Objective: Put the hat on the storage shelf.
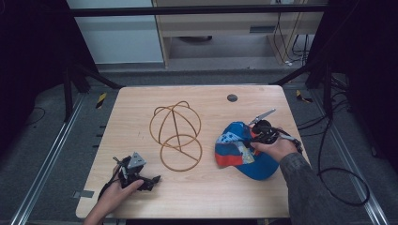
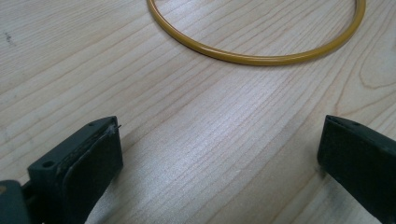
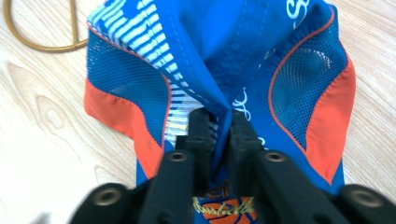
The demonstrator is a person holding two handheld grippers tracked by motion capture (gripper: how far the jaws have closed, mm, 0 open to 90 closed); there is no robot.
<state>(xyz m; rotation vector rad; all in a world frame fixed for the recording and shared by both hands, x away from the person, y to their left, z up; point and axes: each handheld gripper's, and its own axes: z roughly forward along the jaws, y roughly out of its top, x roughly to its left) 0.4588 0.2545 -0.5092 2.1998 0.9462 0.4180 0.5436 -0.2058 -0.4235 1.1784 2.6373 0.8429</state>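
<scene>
Wooden table [image 1: 202, 187]; right gripper [image 3: 219, 122] fingers [image 3: 200, 128] pinching cap [image 3: 219, 56].

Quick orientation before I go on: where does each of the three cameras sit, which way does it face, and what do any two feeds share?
High view: above the person's side, looking forward and down on the table; both forearms, left gripper and right gripper show.
Left gripper view: rides the left gripper, looking past open jaws at the wire stand.
Right gripper view: rides the right gripper, jaws pinching the cap.
Shared: all three show the stand; high and right views share the cap.
</scene>
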